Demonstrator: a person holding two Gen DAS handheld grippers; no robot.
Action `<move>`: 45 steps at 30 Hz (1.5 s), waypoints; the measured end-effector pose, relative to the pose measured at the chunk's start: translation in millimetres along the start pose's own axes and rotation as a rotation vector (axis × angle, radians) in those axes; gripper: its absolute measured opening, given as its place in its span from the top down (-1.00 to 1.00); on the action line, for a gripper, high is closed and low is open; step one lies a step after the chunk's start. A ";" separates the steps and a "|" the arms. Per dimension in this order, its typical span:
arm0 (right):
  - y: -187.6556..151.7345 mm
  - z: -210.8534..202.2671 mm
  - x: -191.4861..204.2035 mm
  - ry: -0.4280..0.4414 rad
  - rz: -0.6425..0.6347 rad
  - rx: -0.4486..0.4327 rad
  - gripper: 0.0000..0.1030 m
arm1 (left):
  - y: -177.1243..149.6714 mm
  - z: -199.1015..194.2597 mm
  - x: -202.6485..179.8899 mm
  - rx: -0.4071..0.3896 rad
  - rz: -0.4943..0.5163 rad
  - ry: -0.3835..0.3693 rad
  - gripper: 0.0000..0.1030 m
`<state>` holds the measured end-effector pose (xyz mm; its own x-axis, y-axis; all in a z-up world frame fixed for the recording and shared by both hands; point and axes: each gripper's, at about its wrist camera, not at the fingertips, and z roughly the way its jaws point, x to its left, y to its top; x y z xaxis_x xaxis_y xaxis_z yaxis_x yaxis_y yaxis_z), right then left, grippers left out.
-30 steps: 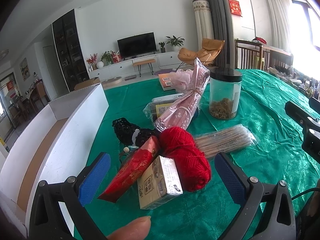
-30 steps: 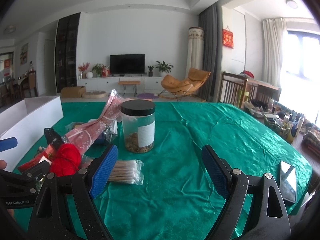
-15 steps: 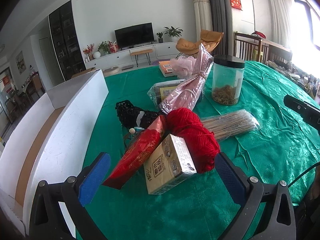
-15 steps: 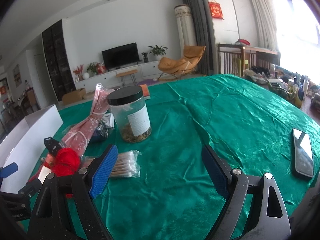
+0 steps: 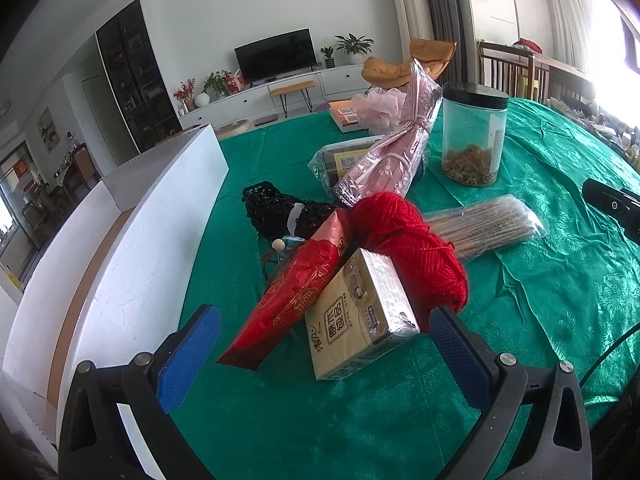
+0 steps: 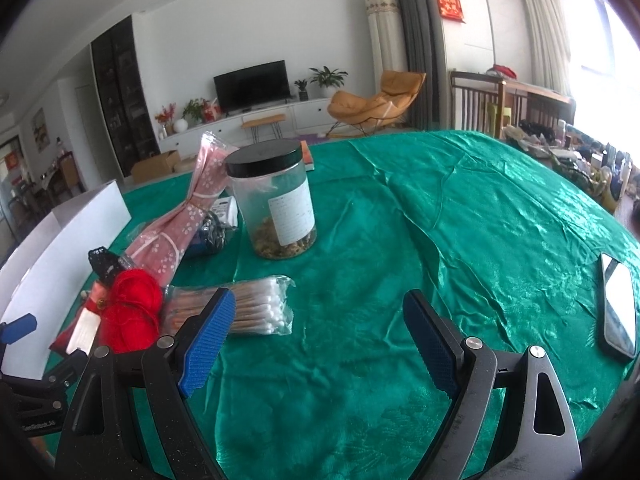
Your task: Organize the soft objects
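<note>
Left tool (image 5: 320, 344) spread and empty at lower centre, facing the pile on the green bench (image 5: 560, 288): yarn (image 5: 408, 248) dead ahead, long axis running away up-left. Right tool (image 6: 316, 336), also spread, sits farther; yarn lies at its far left.

1. My right gripper (image 6: 316, 336) hangs wide open above the green cloth (image 6: 460, 208).
2. Swabs (image 6: 256, 306) lie before the jar (image 6: 276, 204).
3. Red yarn (image 6: 132, 314) sits left of the swabs.

Green-clothed table (image 6: 460, 216): jar (image 6: 276, 200), swab pack (image 6: 256, 308), phone (image 6: 618, 304), white box (image 5: 132, 248).
</note>
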<state>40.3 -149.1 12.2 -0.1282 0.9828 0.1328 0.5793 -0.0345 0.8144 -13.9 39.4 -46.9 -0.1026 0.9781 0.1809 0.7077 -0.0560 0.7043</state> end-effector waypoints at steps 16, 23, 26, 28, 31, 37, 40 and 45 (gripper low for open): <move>2.8 80.9 21.2 0.227 0.146 0.320 -0.70 | -41.9 21.3 18.5 0.122 0.017 -0.084 -1.00; -9.8 108.7 92.2 0.078 -0.240 0.334 -0.73 | -45.0 35.9 23.2 0.163 0.003 -0.076 -1.00; -6.6 107.6 39.5 -0.038 -0.068 0.326 -0.70 | -41.1 43.3 22.4 0.171 -0.022 -0.093 -1.00; -2.9 102.3 -10.8 -0.174 0.063 0.302 -0.70 | -37.4 46.1 19.0 0.170 -0.019 -0.094 -1.00; -5.9 79.7 -60.6 -0.361 0.123 0.246 -0.70 | -30.2 53.4 17.3 0.159 -0.017 -0.083 -1.00; -6.3 51.8 -91.6 -0.218 0.366 0.162 -0.72 | -8.0 81.3 27.4 0.182 -0.100 -0.075 -1.00; -4.8 62.7 -81.3 -0.195 0.321 0.206 -0.73 | 4.1 96.8 30.0 0.176 -0.111 -0.075 -1.00; -8.9 73.3 -67.2 -0.243 0.260 0.247 -0.73 | 19.1 119.5 39.3 0.185 -0.175 -0.100 -1.00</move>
<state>102.7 -201.5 -45.4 0.2235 0.9624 0.1547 0.7462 -0.2710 0.6081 79.1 100.7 -108.4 -0.1715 0.9852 -0.0080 0.8017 0.1442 0.5801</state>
